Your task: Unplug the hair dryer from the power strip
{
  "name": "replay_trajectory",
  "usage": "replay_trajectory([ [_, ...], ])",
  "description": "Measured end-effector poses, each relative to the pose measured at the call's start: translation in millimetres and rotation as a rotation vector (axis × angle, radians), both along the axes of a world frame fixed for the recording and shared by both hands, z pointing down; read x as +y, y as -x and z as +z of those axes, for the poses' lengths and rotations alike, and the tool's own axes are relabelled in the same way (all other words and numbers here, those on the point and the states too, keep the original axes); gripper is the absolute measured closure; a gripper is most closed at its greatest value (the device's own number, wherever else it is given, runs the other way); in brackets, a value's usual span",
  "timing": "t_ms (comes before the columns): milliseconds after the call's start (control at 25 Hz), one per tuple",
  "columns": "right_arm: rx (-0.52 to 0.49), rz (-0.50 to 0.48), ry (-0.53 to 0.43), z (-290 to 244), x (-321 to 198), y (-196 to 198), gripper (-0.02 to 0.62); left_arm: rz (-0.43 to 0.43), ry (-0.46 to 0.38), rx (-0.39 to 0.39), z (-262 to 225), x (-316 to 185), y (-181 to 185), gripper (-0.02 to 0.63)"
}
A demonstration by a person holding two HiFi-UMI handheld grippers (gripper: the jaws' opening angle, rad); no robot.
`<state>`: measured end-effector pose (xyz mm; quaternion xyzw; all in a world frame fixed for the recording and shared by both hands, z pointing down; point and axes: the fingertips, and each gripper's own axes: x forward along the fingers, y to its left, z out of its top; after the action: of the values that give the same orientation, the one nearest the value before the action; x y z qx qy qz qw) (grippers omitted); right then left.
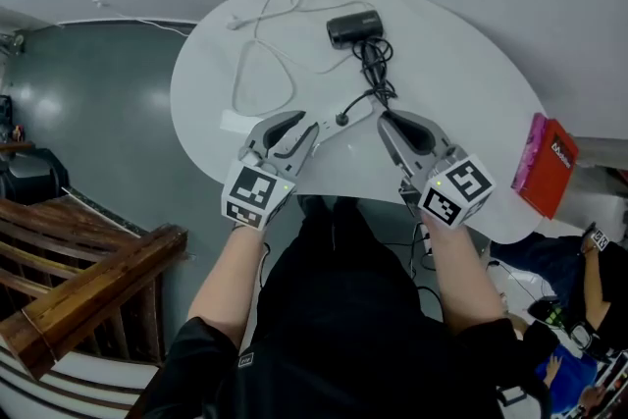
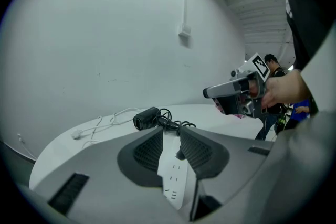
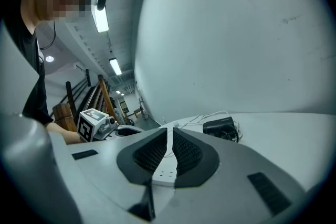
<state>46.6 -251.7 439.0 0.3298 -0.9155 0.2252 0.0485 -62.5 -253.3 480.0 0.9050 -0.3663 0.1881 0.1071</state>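
A black hair dryer lies at the far side of the round white table, its black cord bunched beside it. The cord's plug sits in a white power strip near the front edge. My left gripper hovers just left of the strip, jaws open; in the left gripper view the strip and plug show through the gap, untouched. My right gripper is just right of the plug, jaws all but together and empty, with the strip below them.
The strip's white cable loops across the table's left half. A pink and red box stands at the table's right edge. A wooden railing is below left, and people stand at the lower right.
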Motion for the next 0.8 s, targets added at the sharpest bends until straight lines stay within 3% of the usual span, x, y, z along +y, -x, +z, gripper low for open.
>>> replay_trajectory([
  [600, 0.045, -0.005, 0.066, 52.7, -2.9, 17.5, 0.557, 0.188, 0.120, -0.122, 80.5, -1.6, -26.0, 0.390],
  [800, 0.051, -0.005, 0.083, 59.8, -3.3, 22.6, 0.557, 0.228, 0.141, -0.152, 95.8, -1.8, -32.0, 0.380],
])
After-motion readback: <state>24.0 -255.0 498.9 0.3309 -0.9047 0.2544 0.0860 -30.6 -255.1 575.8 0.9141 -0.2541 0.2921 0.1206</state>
